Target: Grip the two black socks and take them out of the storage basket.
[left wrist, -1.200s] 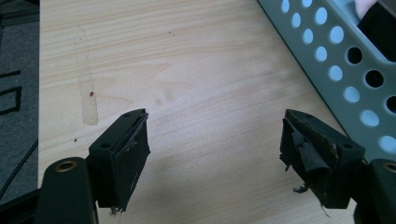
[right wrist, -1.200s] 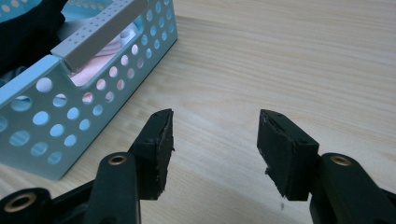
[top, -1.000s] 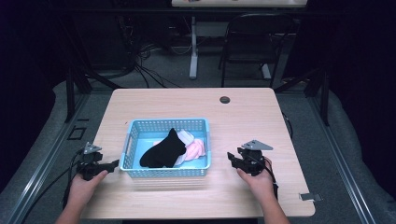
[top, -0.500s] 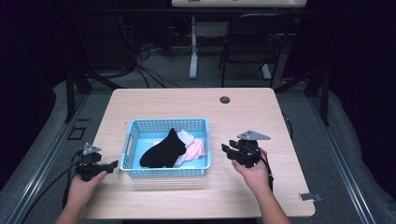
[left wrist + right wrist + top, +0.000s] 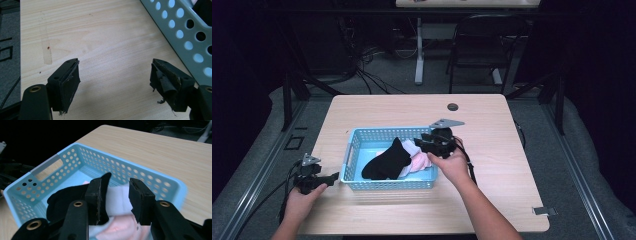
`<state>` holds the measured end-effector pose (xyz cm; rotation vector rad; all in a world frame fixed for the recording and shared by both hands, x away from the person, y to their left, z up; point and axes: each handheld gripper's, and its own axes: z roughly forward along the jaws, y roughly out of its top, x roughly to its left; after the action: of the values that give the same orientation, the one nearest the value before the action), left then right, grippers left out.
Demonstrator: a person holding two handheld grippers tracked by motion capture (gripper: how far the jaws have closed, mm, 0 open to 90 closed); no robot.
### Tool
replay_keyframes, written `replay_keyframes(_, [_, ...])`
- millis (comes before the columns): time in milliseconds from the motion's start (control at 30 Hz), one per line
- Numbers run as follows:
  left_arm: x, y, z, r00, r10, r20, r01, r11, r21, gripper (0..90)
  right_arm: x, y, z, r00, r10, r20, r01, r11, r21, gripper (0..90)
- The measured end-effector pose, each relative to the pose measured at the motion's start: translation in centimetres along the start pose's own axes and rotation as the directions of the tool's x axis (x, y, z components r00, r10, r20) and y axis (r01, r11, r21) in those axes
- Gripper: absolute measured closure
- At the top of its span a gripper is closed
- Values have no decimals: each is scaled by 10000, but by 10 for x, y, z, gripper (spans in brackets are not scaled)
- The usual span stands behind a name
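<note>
A light blue perforated basket [image 5: 387, 131] stands on the wooden table. In it lie a black sock [image 5: 384, 161], a white cloth [image 5: 412, 149] and a pink cloth [image 5: 422, 161]. My right gripper [image 5: 421, 142] hovers over the basket's right end. In the right gripper view its jaws [image 5: 115, 192] have just been closing but still stand apart, gripping nothing, above the white cloth [image 5: 117, 200] and beside the black sock [image 5: 62, 197]. My left gripper [image 5: 332, 178] rests left of the basket, its jaws [image 5: 115, 72] wide open over bare wood beside the basket wall [image 5: 185, 32].
A small round black object [image 5: 453, 106] lies near the table's far edge. A scrap of tape [image 5: 543, 210] sits at the front right corner. A dark chair [image 5: 484, 45] and cables stand beyond the table. A faint stain [image 5: 47, 53] marks the wood.
My right gripper has lifted from the table right of the basket and moved left over the basket's right end, its jaws narrower. The left gripper stays where it was.
</note>
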<state>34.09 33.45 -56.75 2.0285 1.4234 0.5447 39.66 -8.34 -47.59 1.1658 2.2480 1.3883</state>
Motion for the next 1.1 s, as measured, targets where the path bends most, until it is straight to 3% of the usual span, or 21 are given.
replay_keyframes(200, [0,0,0,10000,46,13,-46,10000,-38,236,12,15,53,9997,-39,-231,63,9945,1048,615])
replay_keyframes(267, [0,0,0,10000,28,-12,-28,10000,-78,237,13,16,58,9997,6,-245,22,9932,1162,614])
replay_keyframes(300, [0,0,0,10000,-8,4,8,10000,-80,236,15,18,68,9997,139,-198,-107,9878,1553,613])
replay_keyframes(467, [-1,0,-1,10000,14,20,-14,9999,-105,237,17,18,85,9997,245,66,-253,9807,1939,592])
replay_keyframes(533, [-1,0,-1,10000,6,6,-6,9999,-116,237,14,15,95,9985,484,261,-533,9678,2460,592])
replay_keyframes(667, [0,0,0,10000,9,8,-9,9999,-114,237,12,11,102,9974,518,506,-636,9605,2710,593])
replay_keyframes(833, [0,0,0,10000,29,33,-29,10000,-79,237,9,10,107,9956,882,330,-939,9591,2672,683])
replay_keyframes(900, [0,0,0,10000,5,7,-5,9999,-122,237,9,10,107,9928,1196,51,-1164,9552,2720,747])
replay_keyframes(1033, [0,0,-1,10000,18,10,-18,10000,-94,236,13,11,103,9963,859,52,-843,9624,2582,865])
replay_keyframes(1100, [0,0,-1,10000,26,9,-26,10000,-90,236,15,11,101,9966,792,234,-826,9638,2535,868])
